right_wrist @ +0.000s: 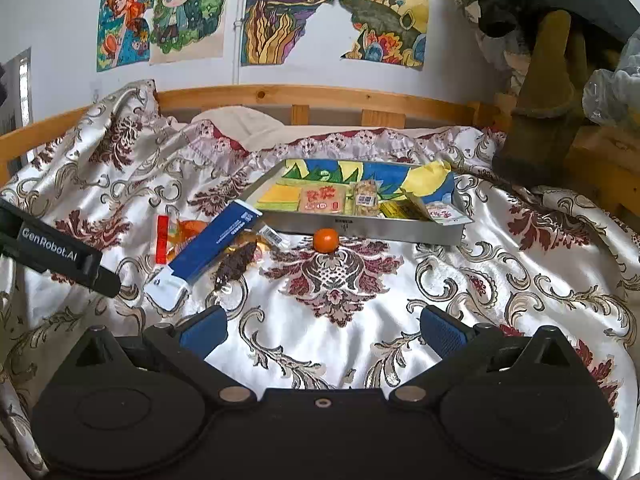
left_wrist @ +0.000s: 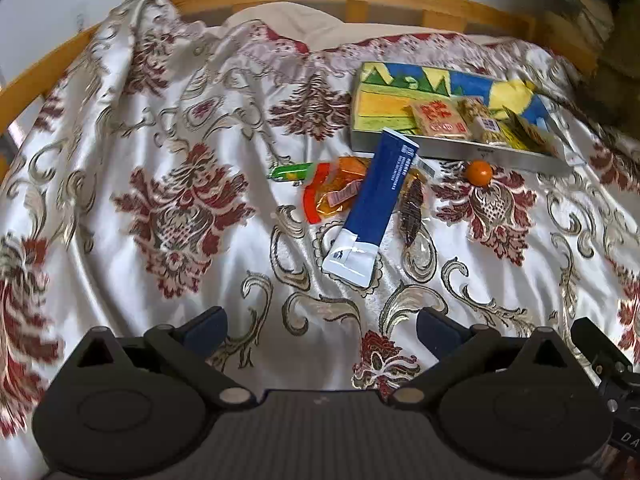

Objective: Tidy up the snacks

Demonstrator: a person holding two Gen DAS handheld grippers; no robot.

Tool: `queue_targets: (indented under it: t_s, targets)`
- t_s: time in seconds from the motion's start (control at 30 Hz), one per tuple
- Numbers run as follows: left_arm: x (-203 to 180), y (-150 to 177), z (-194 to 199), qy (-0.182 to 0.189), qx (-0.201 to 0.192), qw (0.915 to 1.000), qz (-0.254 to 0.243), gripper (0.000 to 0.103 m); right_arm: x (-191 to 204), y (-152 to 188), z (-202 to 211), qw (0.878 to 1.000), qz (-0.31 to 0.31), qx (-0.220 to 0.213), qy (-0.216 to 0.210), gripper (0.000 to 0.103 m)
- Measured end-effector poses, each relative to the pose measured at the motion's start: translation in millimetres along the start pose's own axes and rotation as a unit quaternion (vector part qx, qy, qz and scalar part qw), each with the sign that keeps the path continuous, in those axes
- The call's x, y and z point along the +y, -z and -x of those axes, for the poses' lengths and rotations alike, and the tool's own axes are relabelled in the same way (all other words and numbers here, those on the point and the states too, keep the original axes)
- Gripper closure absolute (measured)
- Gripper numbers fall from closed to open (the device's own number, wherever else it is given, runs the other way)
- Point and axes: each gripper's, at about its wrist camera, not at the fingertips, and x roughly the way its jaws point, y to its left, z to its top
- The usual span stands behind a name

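Left gripper (left_wrist: 320,330): hovering low over the bedspread (left_wrist: 160,152), jaws spread wide, holding nothing, touching nothing.
Right gripper (right_wrist: 322,330): likewise gaping wide above the cloth, blue pads (right_wrist: 442,334) bare, gripping nothing.
Tray (right_wrist: 360,228): sitting on the bedspread toward the headboard, metal-walled, lined with a colourful drawing.
Snacks in tray, counted: holding four packets seen from the right wrist, namely one red-printed square pack (right_wrist: 322,199), one clear nut pack (right_wrist: 365,199), one yellow pack (right_wrist: 400,210), one small white-and-red pack (right_wrist: 444,213).
Loose snacks, counted: lying in one cluster just beside the tray's near-left corner, being one blue pouch (left_wrist: 378,204), one orange wrapper (left_wrist: 336,192), one dark dried-meat pack (left_wrist: 414,208), one green stick (left_wrist: 292,171).
Blue pouch: leaning across the orange wrapper and the dark pack, top end touching the tray wall.
Mandarin (right_wrist: 326,240): resting alone, one only, just in front of the tray's near wall.
Left wrist only: showing the green stick clearly, left of the orange wrapper.
Right wrist only: showing wall drawings (right_wrist: 264,12), four sheets, plus the fourth tray packet and the other gripper's black body (right_wrist: 56,250) at the left edge.
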Motion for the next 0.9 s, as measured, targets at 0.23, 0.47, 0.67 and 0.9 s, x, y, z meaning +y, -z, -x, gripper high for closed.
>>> queue_targets:
  t_s: [0.23, 0.47, 0.67, 0.9]
  targets:
    - [2, -17, -11, -0.004, -0.006, 0.9997, -0.024, 0.0, 3, -4, -15, 1.0, 0.006, 0.024, -0.001, 0.001]
    - [16, -25, -30, 0.039, 0.036, 0.9985, 0.01, 0.0, 2, -15, -40, 0.999, 0.003, 0.047, -0.013, 0.001]
    - [24, -39, -41, 0.046, 0.015, 0.9988, 0.0, 0.0, -10, -42, -77, 0.995, -0.038, 0.052, -0.08, 0.001]
    - [19, -47, -55, 0.029, -0.001, 0.9984, -0.048, 0.001, -13, -64, -128, 0.987, -0.064, 0.029, -0.145, 0.006]
